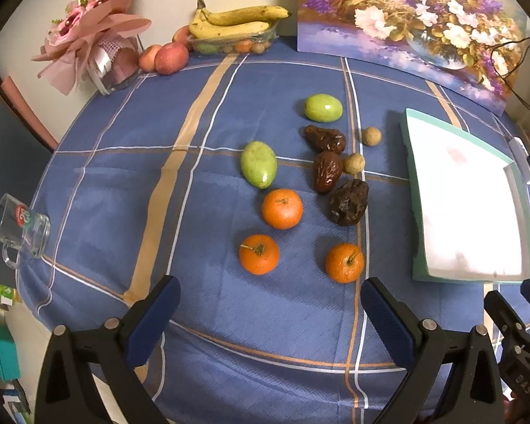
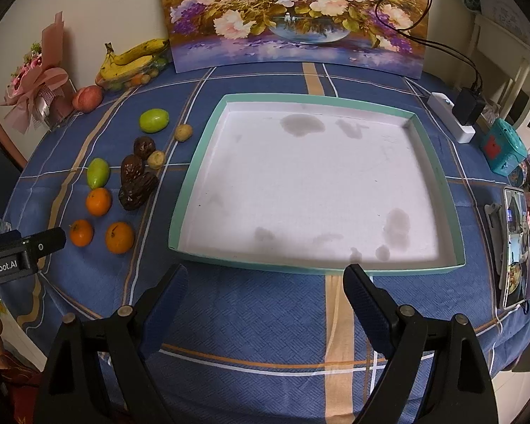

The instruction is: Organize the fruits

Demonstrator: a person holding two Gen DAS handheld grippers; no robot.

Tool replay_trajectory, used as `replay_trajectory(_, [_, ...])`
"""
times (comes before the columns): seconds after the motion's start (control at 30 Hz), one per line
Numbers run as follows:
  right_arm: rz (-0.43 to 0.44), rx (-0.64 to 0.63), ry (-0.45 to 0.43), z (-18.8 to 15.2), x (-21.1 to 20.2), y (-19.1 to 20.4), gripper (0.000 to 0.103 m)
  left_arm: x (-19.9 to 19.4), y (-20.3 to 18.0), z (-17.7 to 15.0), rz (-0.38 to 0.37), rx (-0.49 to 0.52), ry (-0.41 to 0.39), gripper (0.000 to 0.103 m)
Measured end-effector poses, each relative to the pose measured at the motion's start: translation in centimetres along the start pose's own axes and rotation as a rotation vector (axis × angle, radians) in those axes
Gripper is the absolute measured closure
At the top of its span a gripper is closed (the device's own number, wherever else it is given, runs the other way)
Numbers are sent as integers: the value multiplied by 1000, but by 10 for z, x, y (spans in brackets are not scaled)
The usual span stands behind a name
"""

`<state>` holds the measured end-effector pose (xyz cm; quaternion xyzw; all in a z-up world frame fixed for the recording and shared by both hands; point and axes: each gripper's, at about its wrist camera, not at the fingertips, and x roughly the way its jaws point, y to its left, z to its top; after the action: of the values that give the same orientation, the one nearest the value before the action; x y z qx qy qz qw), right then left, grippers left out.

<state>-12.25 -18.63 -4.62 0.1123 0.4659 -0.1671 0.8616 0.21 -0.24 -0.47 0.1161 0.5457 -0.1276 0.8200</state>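
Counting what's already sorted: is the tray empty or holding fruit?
Empty: the tray shows only stains; every fruit lies on the tablecloth.

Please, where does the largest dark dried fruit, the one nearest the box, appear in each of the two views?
Left wrist: the dried fruit lies right of centre, left of the teal box.
Right wrist: the fruit lies at centre-left, left of the box.
Shared landmark: flower painting.

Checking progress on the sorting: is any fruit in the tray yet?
No. The tray holds only stains; the oranges lie on the cloth beside it.
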Motion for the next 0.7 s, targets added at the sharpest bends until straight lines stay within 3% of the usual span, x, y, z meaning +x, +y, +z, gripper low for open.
replay_trajectory(0.2, [53,-4,-15,10,5,10,13,1,6,8,-6,-39,-42,0])
replay_trajectory(0.4, [141,-11,-21,23,16,25,13,5,42,15,-68,-210,-37,0])
replay_trajectory(0.5, [191,-29,-25,26,19,36,13,8,55,16,-47,-257,-37,1])
replay_trajectory(0.7, [270,-163,-31,33,25,74,17,36,57,17,-69,-287,45,11])
